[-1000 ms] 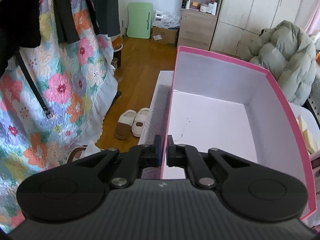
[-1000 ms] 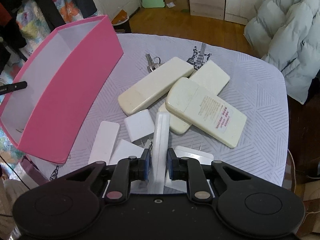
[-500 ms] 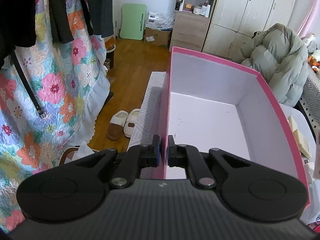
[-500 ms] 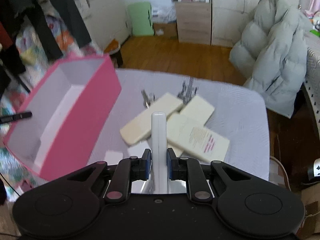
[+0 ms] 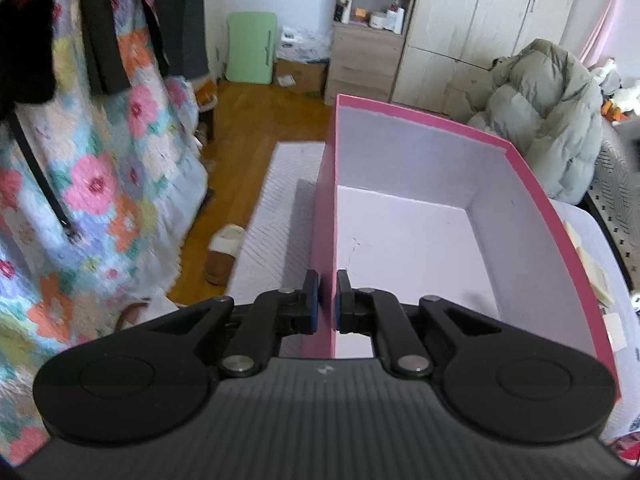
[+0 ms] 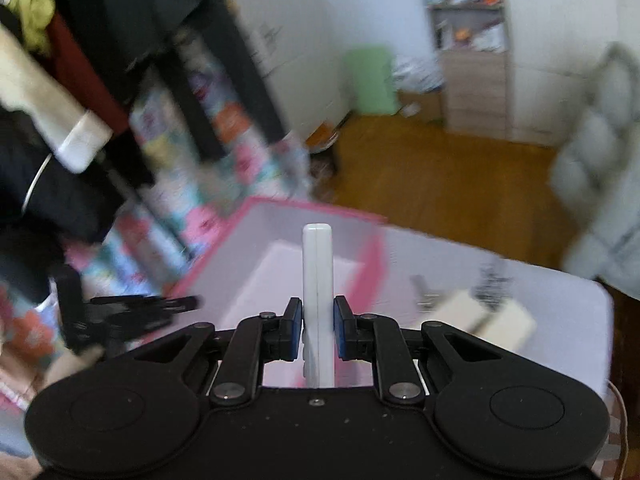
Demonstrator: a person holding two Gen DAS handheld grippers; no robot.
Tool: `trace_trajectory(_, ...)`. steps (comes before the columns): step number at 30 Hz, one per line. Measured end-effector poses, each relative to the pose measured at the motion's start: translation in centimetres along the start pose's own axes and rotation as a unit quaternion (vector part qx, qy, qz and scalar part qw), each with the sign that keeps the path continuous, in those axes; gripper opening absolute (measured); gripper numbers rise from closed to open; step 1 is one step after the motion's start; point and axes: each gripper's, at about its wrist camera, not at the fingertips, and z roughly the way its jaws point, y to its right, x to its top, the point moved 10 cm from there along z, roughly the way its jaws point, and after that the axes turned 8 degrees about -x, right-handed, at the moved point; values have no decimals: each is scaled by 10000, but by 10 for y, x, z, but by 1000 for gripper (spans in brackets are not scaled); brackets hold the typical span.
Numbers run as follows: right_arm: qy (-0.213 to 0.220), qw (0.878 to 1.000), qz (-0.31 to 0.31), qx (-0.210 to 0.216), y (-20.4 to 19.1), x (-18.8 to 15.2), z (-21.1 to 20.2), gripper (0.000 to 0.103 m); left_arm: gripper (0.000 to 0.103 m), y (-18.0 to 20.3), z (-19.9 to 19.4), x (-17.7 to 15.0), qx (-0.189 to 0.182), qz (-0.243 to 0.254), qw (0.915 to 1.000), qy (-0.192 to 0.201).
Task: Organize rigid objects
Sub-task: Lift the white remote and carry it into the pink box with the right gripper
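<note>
The room has a wood floor, pale cabinets with an open shelf unit along the far wall, a green folded panel leaning beside them, and a floral quilt hanging under dark clothes at the left. A grey puffer coat lies heaped at the right. The table carries a pale cloth with a fine line pattern; slippers sit on the floor off its left edge. A pink box with a white, bare interior stands at the table's left edge. The left gripper is clenched on the box's near-left wall, one finger outside and one inside. The right-wrist view is motion-blurred. In it the right gripper grasps a white remote by its narrow sides, the remote pointing forward over the box's open top, above the interior. Cream remotes lie on the table to the right of the box, near its right edge.
</note>
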Motion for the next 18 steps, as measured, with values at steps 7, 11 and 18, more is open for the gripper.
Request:
trace_trajectory(7, -1069, 9904, 377, 786, -74, 3, 105, 20, 7, 9, -4, -1, -58, 118, 9999, 90)
trace_trajectory(11, -1450, 9791, 1099, 914, -72, -19, 155, 20, 6, 5, -3, -3, -74, 86, 9999, 97)
trace_trajectory(18, -1622, 9622, 1904, 1078, -64, -30, 197, 20, 6, 5, -6, -2, -151, 110, 9997, 140)
